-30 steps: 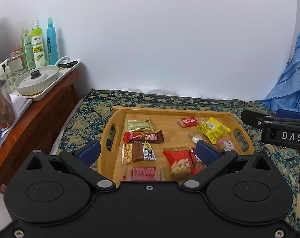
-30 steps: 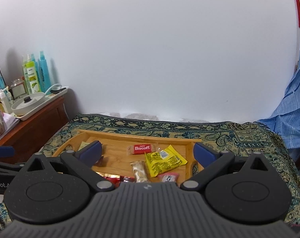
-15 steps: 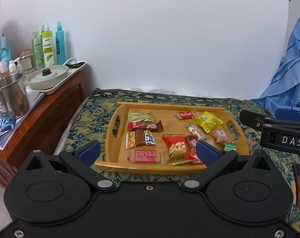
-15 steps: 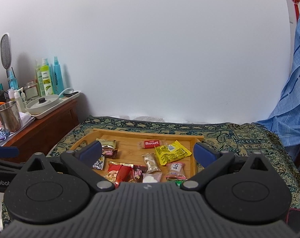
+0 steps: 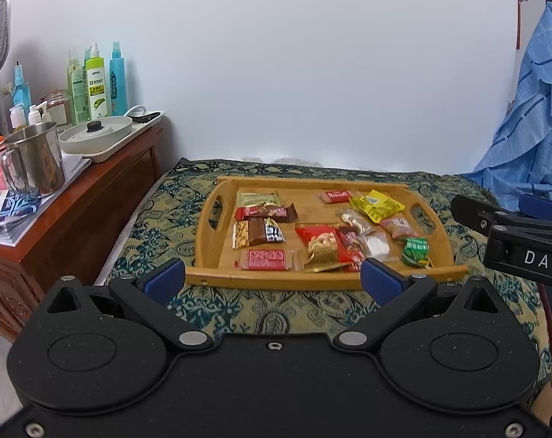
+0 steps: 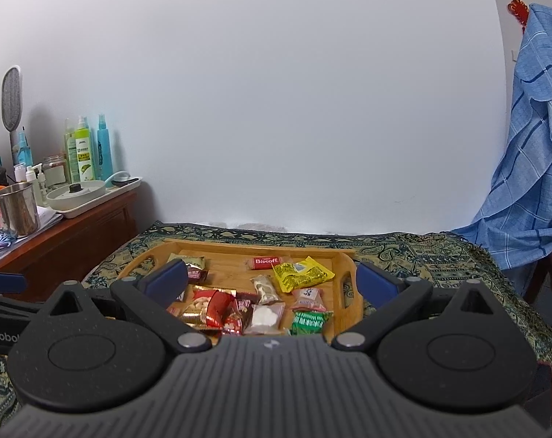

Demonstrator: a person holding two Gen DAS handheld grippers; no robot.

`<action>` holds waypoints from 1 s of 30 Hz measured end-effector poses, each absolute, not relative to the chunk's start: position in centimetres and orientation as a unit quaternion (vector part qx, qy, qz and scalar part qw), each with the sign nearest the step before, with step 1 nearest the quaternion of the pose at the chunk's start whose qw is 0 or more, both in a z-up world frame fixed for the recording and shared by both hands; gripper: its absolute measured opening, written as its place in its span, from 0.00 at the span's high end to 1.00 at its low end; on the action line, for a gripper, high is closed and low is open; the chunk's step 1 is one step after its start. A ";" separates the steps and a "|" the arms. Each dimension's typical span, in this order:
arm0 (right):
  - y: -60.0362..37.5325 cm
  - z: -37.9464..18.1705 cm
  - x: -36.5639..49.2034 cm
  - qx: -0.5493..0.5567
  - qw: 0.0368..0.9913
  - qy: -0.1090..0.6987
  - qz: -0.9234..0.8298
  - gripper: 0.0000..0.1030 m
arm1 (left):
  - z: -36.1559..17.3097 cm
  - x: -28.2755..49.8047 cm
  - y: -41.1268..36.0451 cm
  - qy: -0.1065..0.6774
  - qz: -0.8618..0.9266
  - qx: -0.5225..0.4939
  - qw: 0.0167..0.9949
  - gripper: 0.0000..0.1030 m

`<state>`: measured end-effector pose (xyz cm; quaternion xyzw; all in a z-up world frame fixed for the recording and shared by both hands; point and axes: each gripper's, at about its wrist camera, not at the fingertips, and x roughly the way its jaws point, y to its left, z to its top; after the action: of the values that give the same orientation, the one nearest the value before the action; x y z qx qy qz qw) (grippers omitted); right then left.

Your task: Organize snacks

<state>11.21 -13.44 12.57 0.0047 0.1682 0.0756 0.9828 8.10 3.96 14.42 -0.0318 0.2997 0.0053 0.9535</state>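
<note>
Both of your claws have drawn back and risen since a second ago, so the whole wooden tray (image 5: 455, 272) now sits ahead of them instead of underneath. Your left claw (image 5: 274, 279) hangs with its blue pads spread wide and nothing between them, just short of the tray's near rim. Your right claw (image 6: 272, 281) is equally spread and empty, hovering over the near right half.

On the tray's left the bars lie in a tidy column: the green packet (image 5: 257, 198), the red-brown bar (image 5: 266, 212), the peanut chocolate bar (image 5: 257, 233) and the pink wafer (image 5: 266, 259). That looks like sorting already done, though I can't be sure. On the right, the cashew bag (image 5: 321, 246), yellow packet (image 5: 376, 205), Biscoff biscuit (image 5: 336, 195) and green candy (image 5: 416, 250) lie loosely, some overlapping, all well clear of either claw.
</note>
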 end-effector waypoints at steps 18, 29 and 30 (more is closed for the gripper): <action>-13.6 7.0 8.4 0.001 0.980 0.191 0.058 0.00 | 9.6 5.9 3.2 0.310 0.005 -0.029 0.950 0.01; -13.8 3.4 7.5 0.006 0.978 0.201 0.048 0.00 | 6.3 6.4 3.2 0.320 0.005 -0.020 0.947 0.00; -13.8 3.1 7.4 0.007 0.979 0.199 0.048 0.00 | 6.0 6.5 3.2 0.320 0.005 -0.019 0.947 0.00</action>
<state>7.42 -13.84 3.12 0.0069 0.1989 0.0483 0.9788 6.51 3.18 5.98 -0.0193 0.3197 0.0052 0.9473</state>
